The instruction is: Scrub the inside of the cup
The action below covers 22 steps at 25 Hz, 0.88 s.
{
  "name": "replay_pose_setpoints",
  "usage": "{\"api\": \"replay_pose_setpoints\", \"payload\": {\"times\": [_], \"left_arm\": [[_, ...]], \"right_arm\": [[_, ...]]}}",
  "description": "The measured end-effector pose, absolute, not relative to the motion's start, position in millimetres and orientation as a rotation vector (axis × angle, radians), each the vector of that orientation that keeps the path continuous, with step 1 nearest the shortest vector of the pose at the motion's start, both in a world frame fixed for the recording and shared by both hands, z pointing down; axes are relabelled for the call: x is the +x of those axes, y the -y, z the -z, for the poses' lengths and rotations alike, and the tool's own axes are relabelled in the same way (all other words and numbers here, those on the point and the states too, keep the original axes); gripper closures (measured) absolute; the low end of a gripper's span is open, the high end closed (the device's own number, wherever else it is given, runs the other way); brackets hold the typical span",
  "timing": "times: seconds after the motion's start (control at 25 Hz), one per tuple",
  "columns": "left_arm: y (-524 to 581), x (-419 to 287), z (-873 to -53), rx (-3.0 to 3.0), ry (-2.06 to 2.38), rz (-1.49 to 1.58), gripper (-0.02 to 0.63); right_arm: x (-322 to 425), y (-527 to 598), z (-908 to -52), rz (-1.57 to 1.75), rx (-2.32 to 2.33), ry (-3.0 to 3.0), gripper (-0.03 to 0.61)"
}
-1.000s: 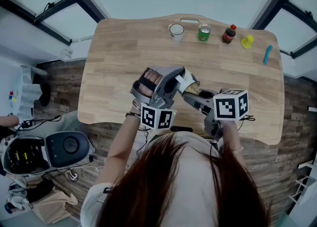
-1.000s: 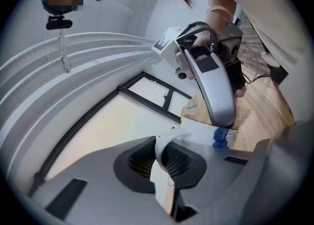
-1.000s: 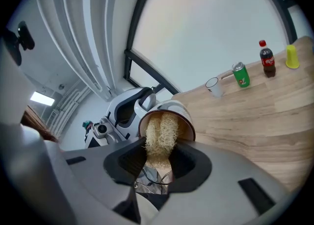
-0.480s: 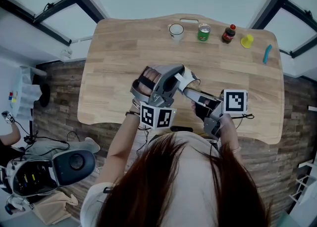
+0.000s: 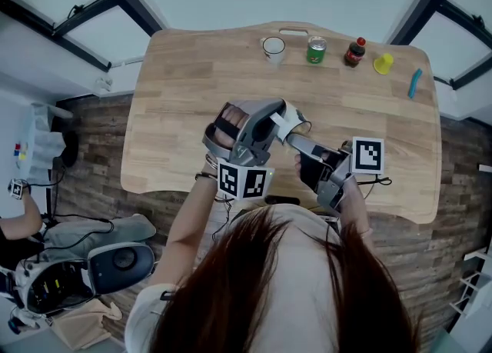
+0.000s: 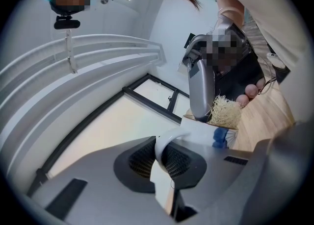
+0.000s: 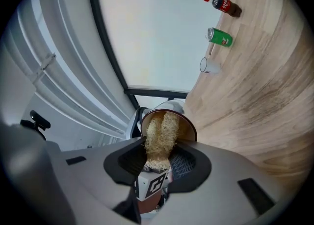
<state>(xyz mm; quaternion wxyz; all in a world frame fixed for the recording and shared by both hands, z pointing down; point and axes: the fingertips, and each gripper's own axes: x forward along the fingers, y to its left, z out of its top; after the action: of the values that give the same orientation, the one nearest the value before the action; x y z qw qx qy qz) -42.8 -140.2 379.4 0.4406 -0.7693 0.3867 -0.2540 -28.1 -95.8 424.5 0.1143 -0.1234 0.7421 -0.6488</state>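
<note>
My left gripper point(image 5: 274, 124) is shut on the handle of a white cup point(image 5: 287, 123) with a blue print point(image 6: 220, 137), held above the near part of the table. The handle point(image 6: 166, 143) sits pinched between its jaws. My right gripper point(image 5: 298, 146) is shut on a straw-coloured loofah scrubber point(image 7: 159, 140). The scrubber's tip point(image 6: 225, 112) reaches into the cup's mouth point(image 7: 188, 127) and touches the brownish inner wall. One grey finger point(image 6: 201, 84) of the right gripper stands at the cup's rim.
Along the wooden table's point(image 5: 184, 98) far edge stand a second white cup point(image 5: 274, 49), a green can point(image 5: 316, 51), a cola bottle point(image 5: 355, 52), a yellow object point(image 5: 383, 64) and a blue object point(image 5: 415, 84). A person's arm and equipment lie on the floor at left.
My right gripper has twisted and shifted a little to the right, the scrubber still in the cup. The left gripper and cup stay put. The equipment on the floor has moved.
</note>
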Motion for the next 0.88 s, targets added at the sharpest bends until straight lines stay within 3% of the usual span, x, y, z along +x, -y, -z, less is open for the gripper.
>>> {"api": "replay_pose_setpoints", "payload": {"times": [0.88], "left_arm": [[140,-45,-367,-1.873,-1.020,0.558,0.586]], "right_arm": [[-24,103,-412,1.971,-0.150,-1.746,0.448]]}}
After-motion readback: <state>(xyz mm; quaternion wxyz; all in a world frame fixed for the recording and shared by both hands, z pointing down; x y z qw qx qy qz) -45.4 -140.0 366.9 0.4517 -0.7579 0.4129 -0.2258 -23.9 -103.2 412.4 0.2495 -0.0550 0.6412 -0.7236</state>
